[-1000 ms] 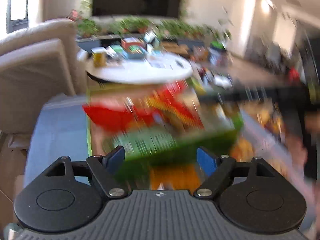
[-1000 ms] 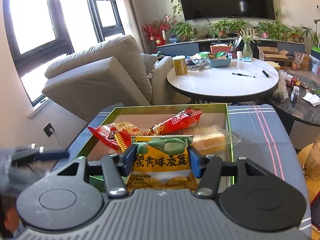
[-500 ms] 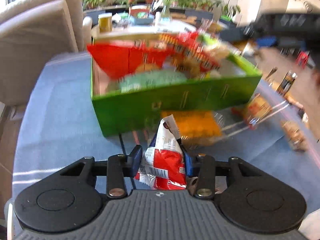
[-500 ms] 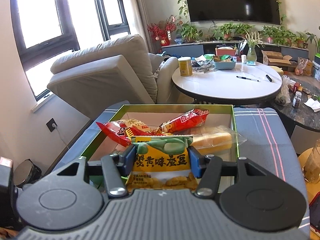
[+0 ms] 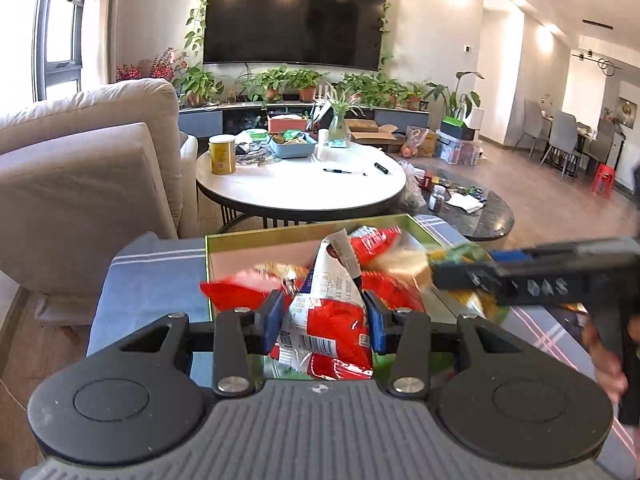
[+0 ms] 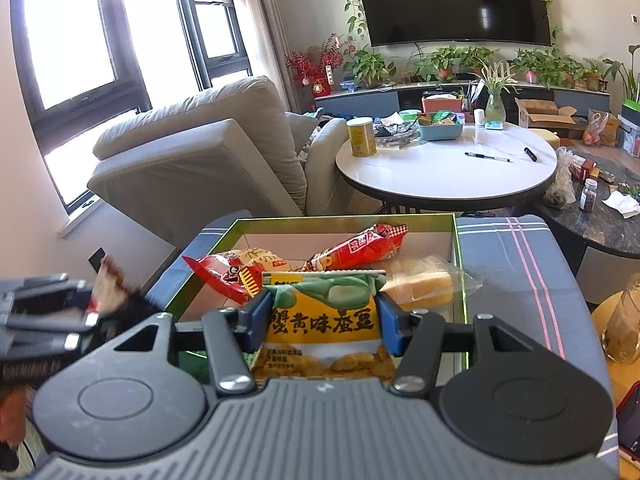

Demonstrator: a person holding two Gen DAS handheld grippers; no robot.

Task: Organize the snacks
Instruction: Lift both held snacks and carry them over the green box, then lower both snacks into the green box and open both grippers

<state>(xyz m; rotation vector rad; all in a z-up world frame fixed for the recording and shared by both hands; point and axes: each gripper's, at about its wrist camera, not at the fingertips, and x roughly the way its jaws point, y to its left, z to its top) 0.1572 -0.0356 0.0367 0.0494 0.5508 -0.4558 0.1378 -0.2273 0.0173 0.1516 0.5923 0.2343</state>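
Note:
My left gripper point(image 5: 324, 314) is shut on a red and white snack packet point(image 5: 320, 280), which stands upright between the blue pads over the near edge of the green box point(image 5: 280, 234). My right gripper point(image 6: 325, 314) is shut on a yellow and green snack bag point(image 6: 320, 356), held just above the box's point(image 6: 344, 222) near side. Inside the box lie two red packets point(image 6: 356, 246) point(image 6: 220, 274) and a clear-wrapped piece of bread point(image 6: 424, 284). In the right wrist view the left gripper point(image 6: 90, 304) shows as a blur at the left.
The box sits on a blue striped cloth point(image 6: 512, 264). Behind it stand a round white table point(image 6: 440, 172), a beige armchair point(image 6: 200, 152) and a dark marble table point(image 6: 600, 224). A clear bag point(image 6: 624, 328) sits at the right edge.
The left gripper shut on the red and white packet that lay in front of the box, then lifted it up to the box's near edge. The right gripper and its bag stayed still.

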